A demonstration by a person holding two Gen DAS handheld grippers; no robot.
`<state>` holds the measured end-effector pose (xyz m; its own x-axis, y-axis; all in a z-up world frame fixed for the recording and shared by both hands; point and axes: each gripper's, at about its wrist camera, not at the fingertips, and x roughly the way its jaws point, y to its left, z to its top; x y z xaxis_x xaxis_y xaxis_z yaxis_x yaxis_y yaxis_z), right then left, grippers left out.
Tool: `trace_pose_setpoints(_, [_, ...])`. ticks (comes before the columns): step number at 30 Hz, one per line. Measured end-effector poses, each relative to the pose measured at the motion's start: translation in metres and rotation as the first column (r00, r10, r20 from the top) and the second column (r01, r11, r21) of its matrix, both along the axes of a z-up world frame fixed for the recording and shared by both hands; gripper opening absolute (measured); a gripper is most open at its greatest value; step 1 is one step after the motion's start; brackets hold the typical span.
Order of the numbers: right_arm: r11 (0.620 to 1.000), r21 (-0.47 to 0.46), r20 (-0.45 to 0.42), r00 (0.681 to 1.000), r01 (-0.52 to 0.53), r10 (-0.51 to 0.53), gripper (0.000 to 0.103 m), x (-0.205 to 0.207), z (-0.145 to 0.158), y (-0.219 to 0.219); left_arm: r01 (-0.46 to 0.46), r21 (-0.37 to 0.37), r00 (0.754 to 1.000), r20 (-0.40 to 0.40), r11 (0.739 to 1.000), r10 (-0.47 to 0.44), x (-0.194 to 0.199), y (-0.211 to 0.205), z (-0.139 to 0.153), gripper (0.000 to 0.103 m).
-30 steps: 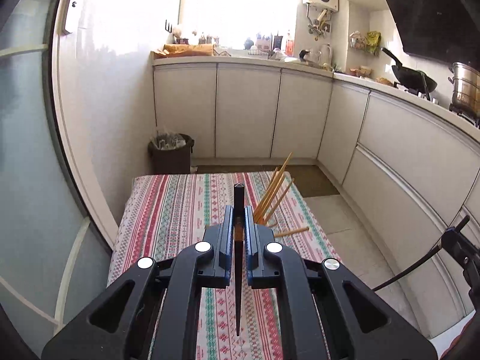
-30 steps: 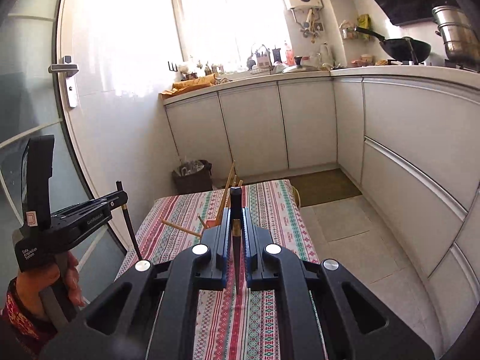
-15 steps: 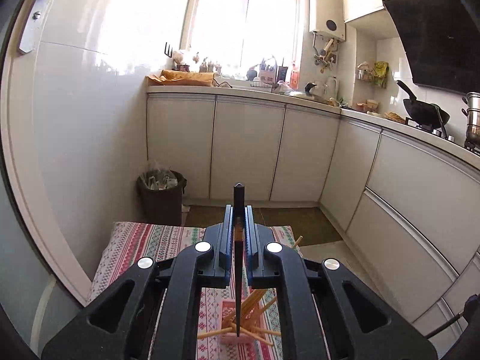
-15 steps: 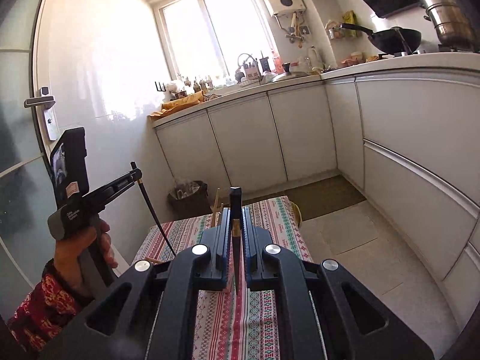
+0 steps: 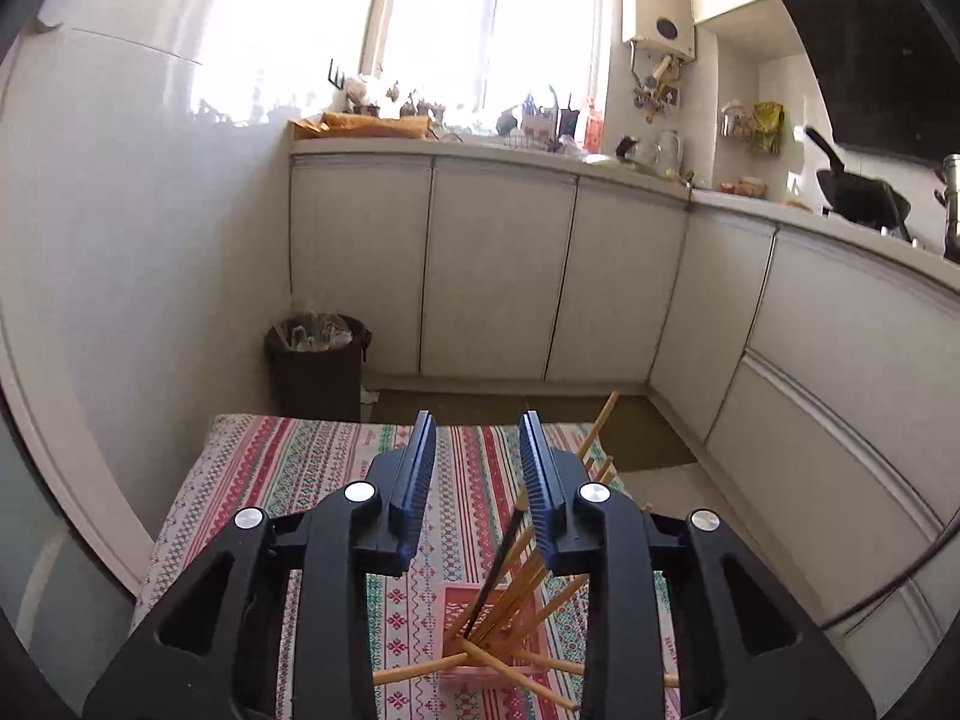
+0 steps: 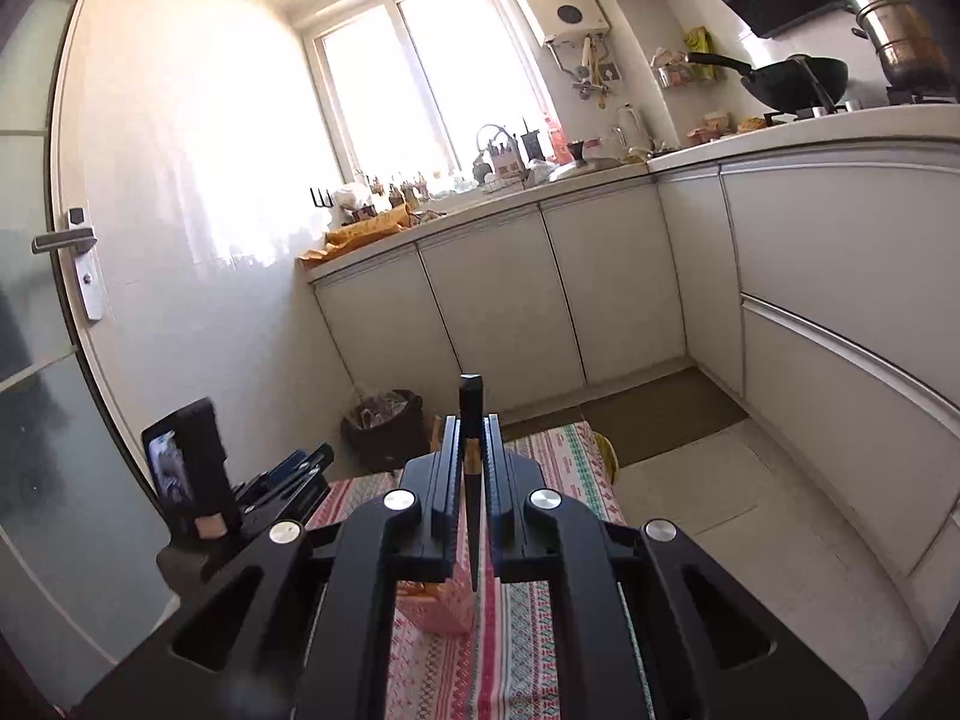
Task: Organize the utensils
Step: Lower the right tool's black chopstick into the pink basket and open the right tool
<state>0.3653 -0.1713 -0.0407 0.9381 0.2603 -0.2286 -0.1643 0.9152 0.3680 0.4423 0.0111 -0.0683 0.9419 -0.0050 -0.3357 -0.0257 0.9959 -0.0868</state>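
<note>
We hold our left gripper (image 5: 477, 468) above the striped tablecloth (image 5: 288, 480) with its jaws spread wide and nothing between them. Just below it, a dark chopstick (image 5: 495, 570) leans in the pink basket (image 5: 459, 600) among a fan of wooden chopsticks (image 5: 540, 585), its top near the right finger; we cannot tell whether they touch. Some wooden sticks poke out through the basket's near side. Our right gripper (image 6: 471, 450) is clenched on a second dark chopstick (image 6: 471, 420), which stands upright between its fingers, over the same pink basket (image 6: 435, 606). The left gripper (image 6: 288, 474) shows at the right view's left edge. A trash bin (image 5: 315, 360) stands beyond the table's far end.
</note>
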Motion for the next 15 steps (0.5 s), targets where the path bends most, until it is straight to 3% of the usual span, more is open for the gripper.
trace_pose_setpoints(3, [1.0, 0.009, 0.059, 0.998, -0.017, 0.017, 0.007, 0.012, 0.024, 0.015, -0.043, -0.079, 0.998, 0.052, 0.996, 0.047, -0.03, 0.029, 0.028, 0.041])
trace_pose_setpoints(5, [1.0, 0.009, 0.088, 0.996, -0.023, 0.022, 0.007, 0.024, 0.033, 0.028, -0.098, -0.122, 0.992, 0.066, 0.988, 0.107, -0.047, 0.048, 0.038, 0.056])
trace_pose_setpoints(7, [1.0, 0.001, 0.108, 0.994, -0.02, 0.02, 0.007, 0.038, 0.034, 0.042, -0.12, -0.169, 0.989, 0.064, 0.978, 0.133, -0.06, 0.067, 0.04, 0.057])
trace_pose_setpoints(15, [0.997, -0.015, 0.043, 0.996, -0.079, 0.079, 0.007, 0.087, -0.014, 0.091, -0.212, -0.175, 0.977, -0.014, 0.961, 0.213, -0.06, 0.106, 0.019, 0.057])
